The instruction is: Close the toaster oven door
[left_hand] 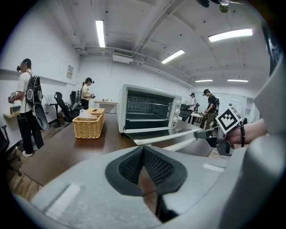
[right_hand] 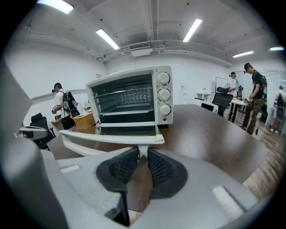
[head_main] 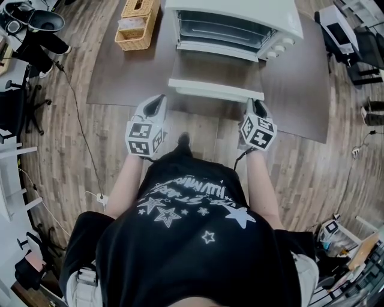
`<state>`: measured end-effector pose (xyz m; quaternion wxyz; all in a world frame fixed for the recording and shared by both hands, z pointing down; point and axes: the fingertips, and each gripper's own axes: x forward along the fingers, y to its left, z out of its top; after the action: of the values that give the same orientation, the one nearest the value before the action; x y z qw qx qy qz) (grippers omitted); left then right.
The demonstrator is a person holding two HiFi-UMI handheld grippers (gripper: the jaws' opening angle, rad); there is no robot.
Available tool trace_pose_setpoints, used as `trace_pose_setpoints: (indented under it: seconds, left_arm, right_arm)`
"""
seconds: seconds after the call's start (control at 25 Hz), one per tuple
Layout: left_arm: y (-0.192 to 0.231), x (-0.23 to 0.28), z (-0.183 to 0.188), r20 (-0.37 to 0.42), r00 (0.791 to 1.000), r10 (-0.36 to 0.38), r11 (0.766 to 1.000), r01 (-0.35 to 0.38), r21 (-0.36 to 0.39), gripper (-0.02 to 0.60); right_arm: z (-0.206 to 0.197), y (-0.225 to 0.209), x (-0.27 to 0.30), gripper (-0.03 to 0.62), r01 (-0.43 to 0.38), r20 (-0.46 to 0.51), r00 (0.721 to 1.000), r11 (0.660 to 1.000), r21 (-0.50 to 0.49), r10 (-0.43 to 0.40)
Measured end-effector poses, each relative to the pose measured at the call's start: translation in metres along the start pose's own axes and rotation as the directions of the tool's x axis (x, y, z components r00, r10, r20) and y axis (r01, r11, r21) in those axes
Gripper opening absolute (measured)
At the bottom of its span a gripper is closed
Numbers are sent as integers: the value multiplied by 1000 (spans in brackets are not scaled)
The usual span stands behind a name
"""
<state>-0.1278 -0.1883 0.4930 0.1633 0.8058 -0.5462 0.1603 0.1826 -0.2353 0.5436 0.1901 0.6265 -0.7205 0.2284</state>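
A white toaster oven (head_main: pixel 240 18) is seen standing on a dark brown table (head_main: pixel 120 78), with a wicker basket (head_main: pixel 138 24) set just beside it on the person's left. The oven's door (head_main: pixel 213 69) is found fully open, folded down towards the person and lying roughly level above the tabletop, so that the wire racks inside are exposed. Along the door's near edge a white handle (right_hand: pixel 85 150) is carried. The right gripper (right_hand: pixel 142 152) is clamped on that handle near its right end: in the right gripper view a white stem of the handle is pinched between the two dark ribbed pads, just under the door's edge. The left gripper (left_hand: pixel 143 150) is held near the door's left corner but apart from it; its pads are pressed together at the tips and nothing is gripped between them, only the table surface being seen through the gap behind. From the left gripper view the right gripper is seen reaching to the door's far end. Several people are seen standing in the room beyond the table.
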Motion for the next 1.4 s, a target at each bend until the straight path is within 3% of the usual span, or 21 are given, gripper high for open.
trace_pose_setpoints:
  seconds: [1.4]
  left_arm:
    - [17,23,56,111,992,-56,997,50,54,11]
  right_arm:
    - [98,1,-16,78,50,224,973,998,38,-57]
